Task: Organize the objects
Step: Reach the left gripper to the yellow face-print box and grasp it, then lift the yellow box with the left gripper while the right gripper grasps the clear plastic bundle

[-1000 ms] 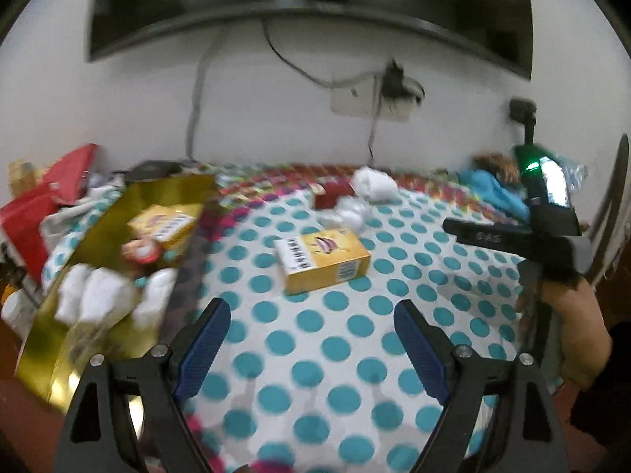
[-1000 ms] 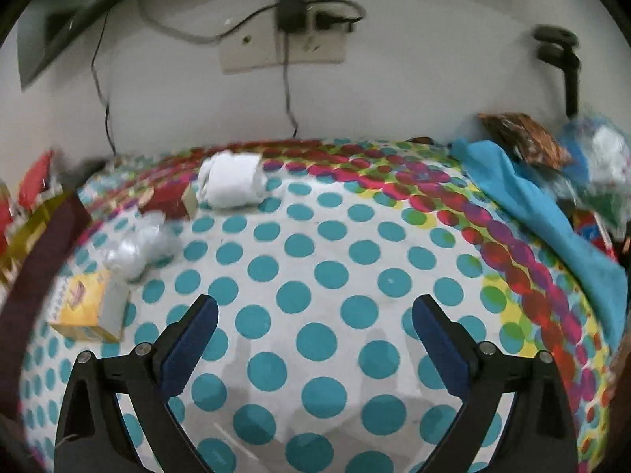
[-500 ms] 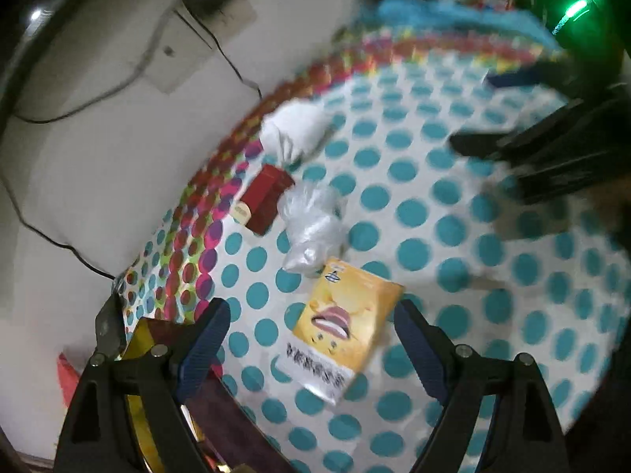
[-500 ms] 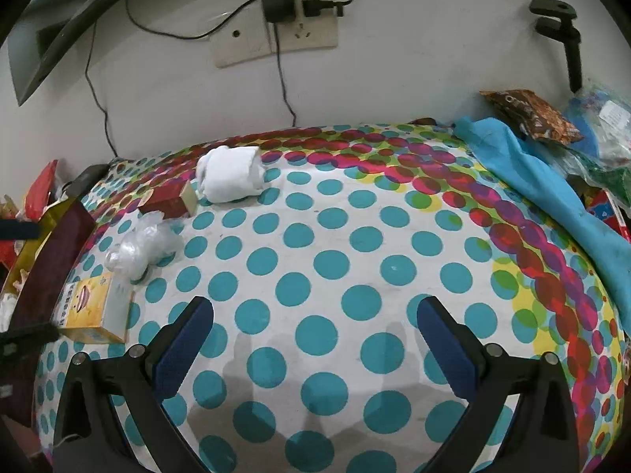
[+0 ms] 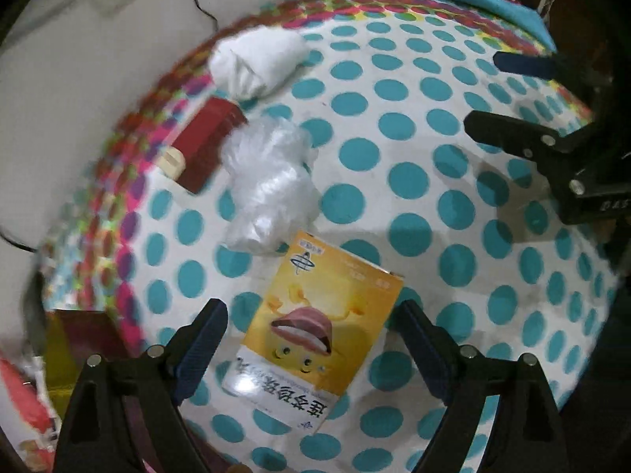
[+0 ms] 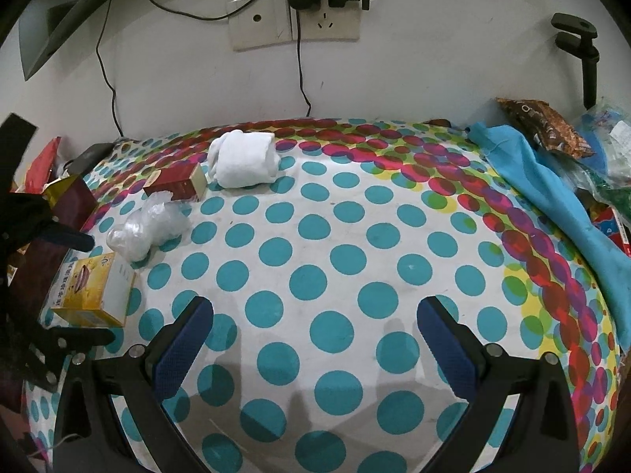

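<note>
A yellow carton (image 5: 319, 327) lies flat on the dotted tablecloth (image 5: 410, 181). My left gripper (image 5: 311, 339) points down over it, open, one finger on each side and neither pad pressing. In the right wrist view this gripper (image 6: 100, 289) straddles the same carton (image 6: 88, 285) at the far left. Beyond the carton sit a crumpled clear plastic bag (image 5: 272, 189), a dark red box (image 5: 205, 146) and a rolled white cloth (image 5: 256, 63). My right gripper (image 6: 315, 335) hovers open and empty over the bare cloth.
A gold-lined box (image 6: 69, 201) with a dark red side stands at the table's left edge. A blue cloth (image 6: 544, 197) and snack bags (image 6: 544, 126) crowd the right back corner. A wall socket (image 6: 295, 12) with cables hangs behind the table.
My left gripper tipped from looking across the table to pointing down, rolled, and came over the yellow carton. The right gripper stayed almost still.
</note>
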{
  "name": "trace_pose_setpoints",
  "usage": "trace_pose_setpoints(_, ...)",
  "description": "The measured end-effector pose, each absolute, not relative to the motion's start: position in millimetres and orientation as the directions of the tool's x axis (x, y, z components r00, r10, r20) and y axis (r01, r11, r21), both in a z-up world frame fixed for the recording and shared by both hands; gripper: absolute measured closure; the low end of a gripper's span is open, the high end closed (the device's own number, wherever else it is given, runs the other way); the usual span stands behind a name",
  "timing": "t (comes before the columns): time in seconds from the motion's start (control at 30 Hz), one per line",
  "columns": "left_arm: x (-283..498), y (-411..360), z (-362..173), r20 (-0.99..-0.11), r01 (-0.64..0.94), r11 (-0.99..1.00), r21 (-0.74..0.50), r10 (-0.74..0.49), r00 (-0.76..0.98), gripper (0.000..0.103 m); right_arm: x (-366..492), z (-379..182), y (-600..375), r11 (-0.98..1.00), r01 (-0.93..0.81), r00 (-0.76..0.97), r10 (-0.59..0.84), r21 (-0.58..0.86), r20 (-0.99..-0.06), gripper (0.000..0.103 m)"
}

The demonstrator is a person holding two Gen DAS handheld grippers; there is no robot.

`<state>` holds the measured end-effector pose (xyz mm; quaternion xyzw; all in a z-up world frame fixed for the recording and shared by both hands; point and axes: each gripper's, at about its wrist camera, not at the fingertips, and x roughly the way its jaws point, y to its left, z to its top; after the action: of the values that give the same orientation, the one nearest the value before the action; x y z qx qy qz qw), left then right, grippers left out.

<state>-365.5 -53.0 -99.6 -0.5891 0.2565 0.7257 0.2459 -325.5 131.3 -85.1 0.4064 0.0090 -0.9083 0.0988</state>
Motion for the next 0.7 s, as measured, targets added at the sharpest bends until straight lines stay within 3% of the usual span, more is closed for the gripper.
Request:
trace_pose_setpoints(0.17, -364.0, -47.7, -101.8, -0.988, -0.741, -0.668, 0.061, 0.066, -0.140, 0.013, -322.8, -81.8, 130.9, -0.980, 0.190, -0.664, -0.177, 0.065, -0.727, 0.000)
trace_pose_setpoints(0.23, -361.3, -43.6, -99.5, -0.988, -0.755, -0.653, 0.057, 0.069, -0.135, 0.022, -322.6, -81.5, 129.2, -0.979, 0.194, -0.665, -0.175, 0.058, -0.726, 0.000)
trace_pose_setpoints(0.27, -358.5, -42.1, -97.2, -0.989, -0.760, -0.649, 0.039, 0.086, -0.124, 0.040, -323.0, -82.0, 127.8, -0.979, 0.196, -0.663, -0.172, 0.052, -0.729, 0.000)
trace_pose_setpoints(0.3, -355.5, -40.6, -94.2, -0.987, -0.763, -0.645, 0.038, 0.097, -0.131, 0.048, -323.7, -82.7, 126.5, -0.979, 0.200, -0.658, -0.170, 0.047, -0.733, 0.000)
trace_pose_setpoints(0.33, -350.9, -38.6, -92.7, -0.979, -0.757, -0.644, 0.107, 0.064, -0.193, 0.048, -324.4, -83.6, 125.2, -0.978, 0.204, -0.653, -0.170, 0.045, -0.738, 0.000)
trace_pose_setpoints(0.47, -335.8, -42.6, -88.9, -0.956, -0.701, -0.693, 0.168, 0.059, -0.288, 0.049, -328.7, -89.4, 121.0, -0.977, 0.210, -0.625, -0.159, 0.033, -0.764, 0.000)
trace_pose_setpoints(0.7, -304.0, -59.3, -67.1, -0.925, -0.492, -0.862, 0.122, 0.082, -0.372, 0.048, -327.2, -90.6, 117.3, -0.979, 0.203, -0.629, -0.133, 0.003, -0.766, 0.000)
